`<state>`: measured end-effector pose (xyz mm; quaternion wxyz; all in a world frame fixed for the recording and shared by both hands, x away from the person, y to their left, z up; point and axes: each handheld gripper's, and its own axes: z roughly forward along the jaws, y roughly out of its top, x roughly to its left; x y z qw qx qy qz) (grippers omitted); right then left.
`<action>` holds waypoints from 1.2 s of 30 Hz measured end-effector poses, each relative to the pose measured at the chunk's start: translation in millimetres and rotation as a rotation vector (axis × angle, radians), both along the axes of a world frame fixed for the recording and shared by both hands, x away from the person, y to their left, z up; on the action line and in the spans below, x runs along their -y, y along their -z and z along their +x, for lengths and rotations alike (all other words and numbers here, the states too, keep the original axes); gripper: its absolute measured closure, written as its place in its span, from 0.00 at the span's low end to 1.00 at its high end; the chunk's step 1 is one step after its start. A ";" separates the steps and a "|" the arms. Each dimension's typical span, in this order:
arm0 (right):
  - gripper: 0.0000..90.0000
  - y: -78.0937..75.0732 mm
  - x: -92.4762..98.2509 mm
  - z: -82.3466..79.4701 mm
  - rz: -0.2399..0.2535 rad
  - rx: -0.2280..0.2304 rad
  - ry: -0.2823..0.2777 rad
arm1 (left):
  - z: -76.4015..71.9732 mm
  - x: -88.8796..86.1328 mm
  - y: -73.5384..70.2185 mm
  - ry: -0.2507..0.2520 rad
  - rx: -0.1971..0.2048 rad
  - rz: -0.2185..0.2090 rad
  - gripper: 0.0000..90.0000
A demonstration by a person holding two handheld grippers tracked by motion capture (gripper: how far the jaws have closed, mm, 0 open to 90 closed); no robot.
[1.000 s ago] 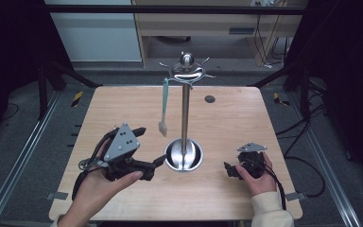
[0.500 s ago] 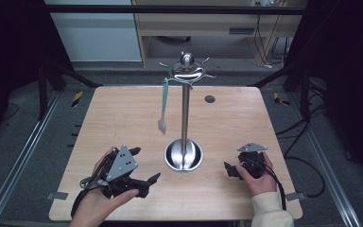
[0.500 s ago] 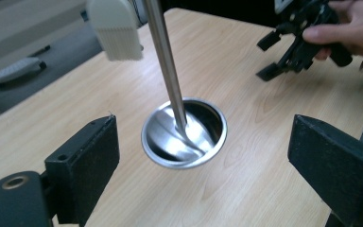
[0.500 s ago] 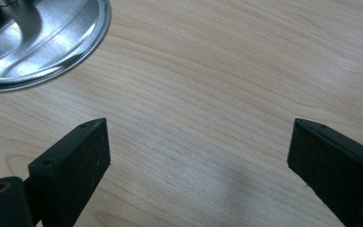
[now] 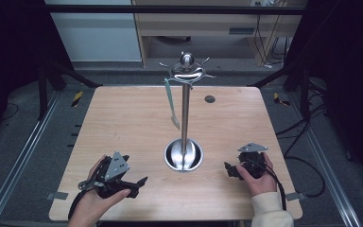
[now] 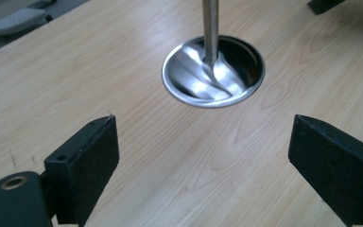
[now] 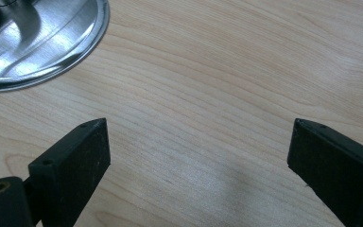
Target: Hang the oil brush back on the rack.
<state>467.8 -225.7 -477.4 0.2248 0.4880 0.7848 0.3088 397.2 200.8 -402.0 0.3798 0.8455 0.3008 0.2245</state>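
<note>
On the wooden table (image 5: 123, 123), the left gripper (image 5: 139, 183) and right gripper (image 5: 228, 169) rest near the front edge, jaws wide apart, holding nothing. Between them, farther back, stands the metal stand (image 5: 185, 113), with a spatula (image 5: 171, 103) hanging.

Pale wood-grain table (image 5: 123, 123), shiny silver stand (image 5: 185, 118), black claw (image 6: 203, 151), pale-green utensil (image 5: 171, 101).

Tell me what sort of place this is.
Probably a lab data-collection station, not a kitchen: a bare wooden table framed by dark rails, cables trailing over grey carpet, and a lone utensil stand as a test prop.
</note>
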 end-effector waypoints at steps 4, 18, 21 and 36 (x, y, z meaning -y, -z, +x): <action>0.08 0.0 0.0 -0.1 0.000 -0.001 0.000 | 6.3 -7.2 9.4 -0.026 -0.011 0.006 0.10; 0.08 0.0 -0.3 -0.3 0.001 -0.003 -0.002 | 31.5 -35.0 38.9 -0.119 -0.050 0.032 0.10; 0.08 0.0 -0.3 -0.3 0.001 -0.002 -0.003 | 35.3 -39.5 42.8 -0.132 -0.054 0.032 0.10; 0.08 0.9 -0.7 0.0 -0.005 -0.001 -0.004 | 56.0 -68.4 61.8 -0.232 -0.052 -0.001 0.10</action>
